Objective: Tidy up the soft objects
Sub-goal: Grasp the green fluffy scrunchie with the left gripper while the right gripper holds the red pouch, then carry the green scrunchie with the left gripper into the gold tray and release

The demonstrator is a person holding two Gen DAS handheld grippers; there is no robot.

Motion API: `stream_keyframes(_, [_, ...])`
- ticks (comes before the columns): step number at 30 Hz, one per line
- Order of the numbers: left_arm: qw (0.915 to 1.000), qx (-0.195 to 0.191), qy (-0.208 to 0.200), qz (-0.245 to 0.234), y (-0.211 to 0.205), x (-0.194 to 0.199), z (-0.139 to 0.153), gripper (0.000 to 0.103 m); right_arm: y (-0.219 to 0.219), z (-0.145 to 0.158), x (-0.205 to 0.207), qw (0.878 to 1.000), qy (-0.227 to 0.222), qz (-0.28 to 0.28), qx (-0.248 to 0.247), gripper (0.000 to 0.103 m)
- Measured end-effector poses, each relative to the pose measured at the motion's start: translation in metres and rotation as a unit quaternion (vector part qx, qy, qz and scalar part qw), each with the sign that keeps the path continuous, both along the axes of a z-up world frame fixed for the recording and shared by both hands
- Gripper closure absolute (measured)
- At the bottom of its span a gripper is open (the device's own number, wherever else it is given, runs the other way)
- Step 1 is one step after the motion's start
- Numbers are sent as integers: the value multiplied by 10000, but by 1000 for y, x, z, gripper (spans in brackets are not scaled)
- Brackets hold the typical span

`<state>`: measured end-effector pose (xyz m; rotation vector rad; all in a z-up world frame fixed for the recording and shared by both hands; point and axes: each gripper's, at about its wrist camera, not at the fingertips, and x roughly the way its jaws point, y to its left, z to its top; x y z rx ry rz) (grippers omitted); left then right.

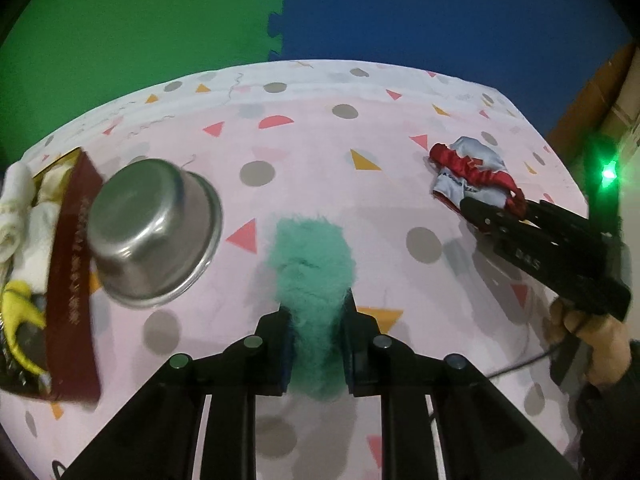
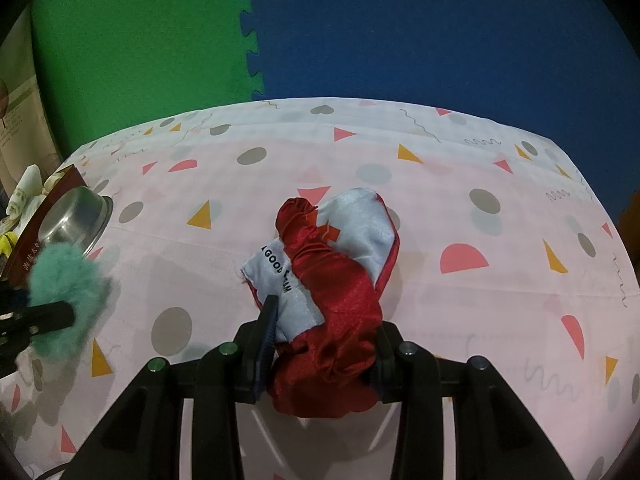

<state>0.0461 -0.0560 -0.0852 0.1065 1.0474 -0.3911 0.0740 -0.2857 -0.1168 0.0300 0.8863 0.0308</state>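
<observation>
Both pairs of jaws are clamped on soft things: the left gripper squeezes a teal fluffy piece between its pads, and the right gripper grips a red and pale-blue satin pouch bearing black lettering. Each soft thing sits over the pink patterned tablecloth, the teal one near the middle, the pouch well apart to its right. Left of the teal piece lies an overturned steel bowl, touching a dark red box that holds rolled white cloths and something yellow. A hand carries the right gripper
</observation>
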Motion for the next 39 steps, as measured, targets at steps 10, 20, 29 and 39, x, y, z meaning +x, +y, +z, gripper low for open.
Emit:
stream_keyframes(10, [9982,70,-297,516,54,-30,32,86,0,0,0,10000,2,-1,-2,64])
stream_keyframes(20, [9896,242,-486,1329,131,-35,48,86,1,0,0,10000,4,0,-19,64])
stream_keyframes(29, [9790,363,-575,1920,191,-29,51,86,1,-1,1,10000,9,3,-41,64])
stream_keyframes(39, [9723,295,-450,2277,234,-15,36,85,1,0,1,10000,15,10,-66,64])
